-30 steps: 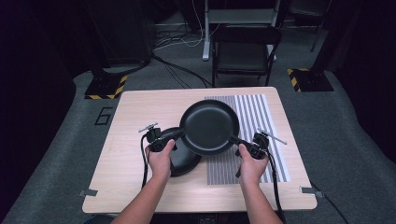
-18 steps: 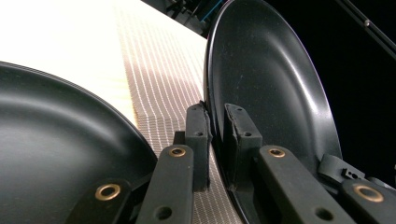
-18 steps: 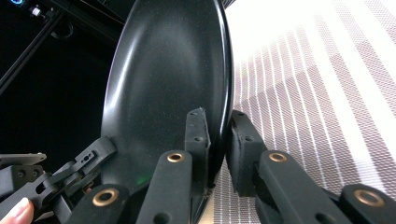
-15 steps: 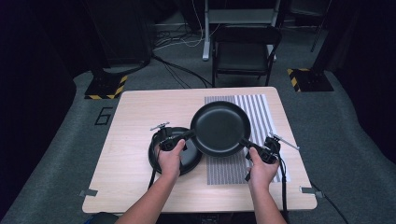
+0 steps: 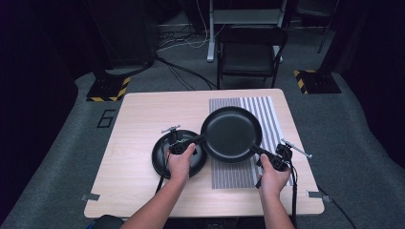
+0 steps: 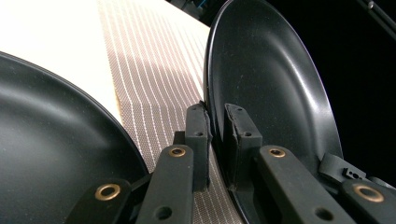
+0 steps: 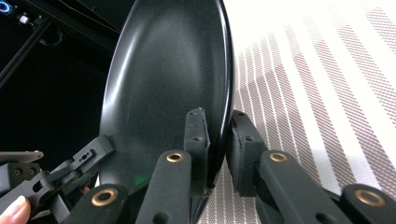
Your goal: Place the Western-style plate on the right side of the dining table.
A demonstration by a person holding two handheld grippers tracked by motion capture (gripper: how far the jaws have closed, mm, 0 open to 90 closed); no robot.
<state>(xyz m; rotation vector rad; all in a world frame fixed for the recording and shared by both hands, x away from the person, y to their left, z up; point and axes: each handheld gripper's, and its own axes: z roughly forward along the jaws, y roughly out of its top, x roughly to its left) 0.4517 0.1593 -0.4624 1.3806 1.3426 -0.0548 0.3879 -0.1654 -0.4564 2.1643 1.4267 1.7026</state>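
Both grippers clamp one black pan (image 5: 231,134) by opposite rim edges: left gripper (image 5: 184,144) at its left, right gripper (image 5: 271,158) at its right. It hangs between them, above the striped mat (image 5: 267,112), beside a second pan (image 5: 165,160)

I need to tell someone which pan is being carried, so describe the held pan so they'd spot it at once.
On the wooden table, look at the striped mat on its right half. The black pan is above the mat's near part, gripped at opposite rim edges by the left tongs and right tongs. Unlike the other black pan resting on bare wood, it is the larger.
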